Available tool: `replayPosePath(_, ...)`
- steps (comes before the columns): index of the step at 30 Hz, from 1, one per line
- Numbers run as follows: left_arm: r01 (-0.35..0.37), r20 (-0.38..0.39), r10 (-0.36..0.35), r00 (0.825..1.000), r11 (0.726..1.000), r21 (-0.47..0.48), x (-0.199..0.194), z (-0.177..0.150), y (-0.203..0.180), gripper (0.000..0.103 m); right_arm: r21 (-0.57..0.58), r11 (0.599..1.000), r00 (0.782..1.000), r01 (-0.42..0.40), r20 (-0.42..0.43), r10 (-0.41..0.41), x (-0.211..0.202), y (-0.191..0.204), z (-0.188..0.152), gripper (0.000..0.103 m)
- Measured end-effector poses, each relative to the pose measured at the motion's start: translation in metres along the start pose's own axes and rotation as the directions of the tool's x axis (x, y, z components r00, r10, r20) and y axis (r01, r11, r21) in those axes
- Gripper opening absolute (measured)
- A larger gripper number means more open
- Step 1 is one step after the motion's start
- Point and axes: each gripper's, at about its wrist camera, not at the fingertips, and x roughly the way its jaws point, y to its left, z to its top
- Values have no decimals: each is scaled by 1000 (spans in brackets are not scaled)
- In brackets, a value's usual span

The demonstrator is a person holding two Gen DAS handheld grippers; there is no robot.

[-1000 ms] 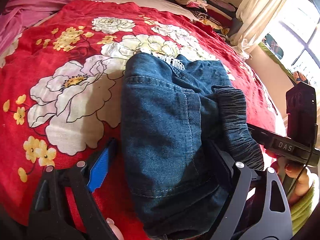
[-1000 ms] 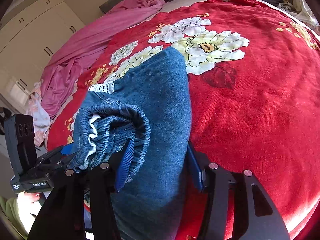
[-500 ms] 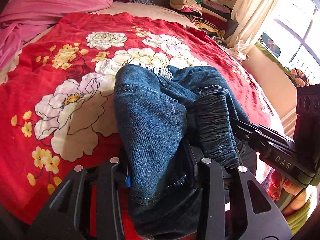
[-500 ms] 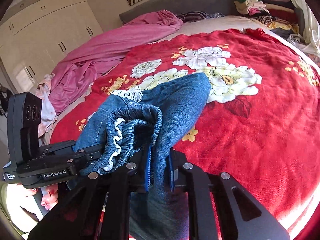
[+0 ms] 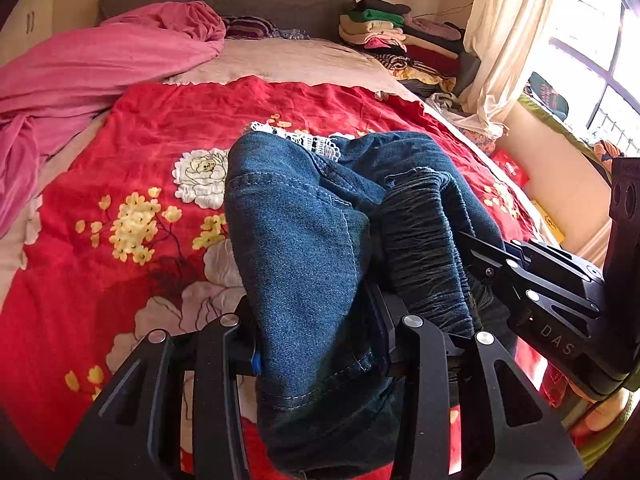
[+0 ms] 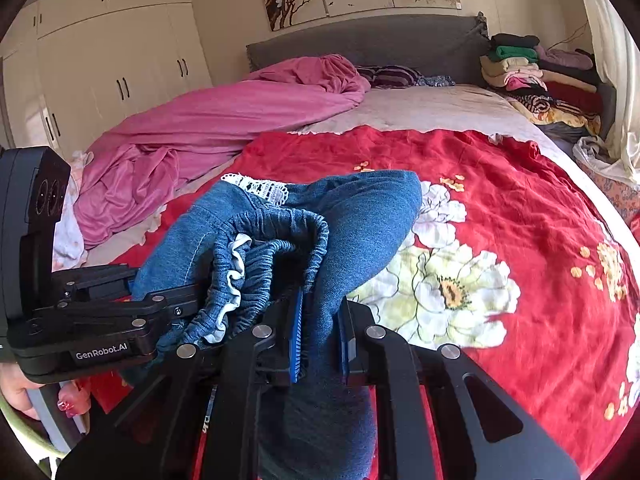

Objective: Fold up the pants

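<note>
The dark blue denim pants with a gathered elastic waistband and white lace trim [image 5: 304,240] hang bunched between the two tools, lifted at the near end while the far end, lace edge uppermost, seems to rest on the red bedspread printed with white and yellow flowers [image 5: 132,184]; the fisheye makes it hard to say how much cloth touches.

In the left wrist view the denim runs away from the jaws toward twelve o'clock, its long axis in line with the fingers. The left gripper [image 5: 320,340] is clenched on a thick fold of leg fabric. The right gripper [image 6: 320,336] is clamped tight on a thinner fold beside the waistband [image 6: 272,264], blue pads pressed into the cloth.

Each tool sees the other: the right one at three to four o'clock from the left camera, the left one at nine o'clock from the right. They sit close side by side at the near end, so the fold likely means carrying this end toward twelve o'clock over the lace.
</note>
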Motion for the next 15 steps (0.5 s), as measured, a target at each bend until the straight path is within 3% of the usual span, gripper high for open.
replayPosePath(8,-39,-2,39,999,999,18,33,28,8,31,-2,999,999,35,-27,-35,40,-14,19,13)
replayPosePath(15,-40,-43,40,998,999,2,68,26,18,31,33,998,994,54,-101,-51,76,-31,15,13)
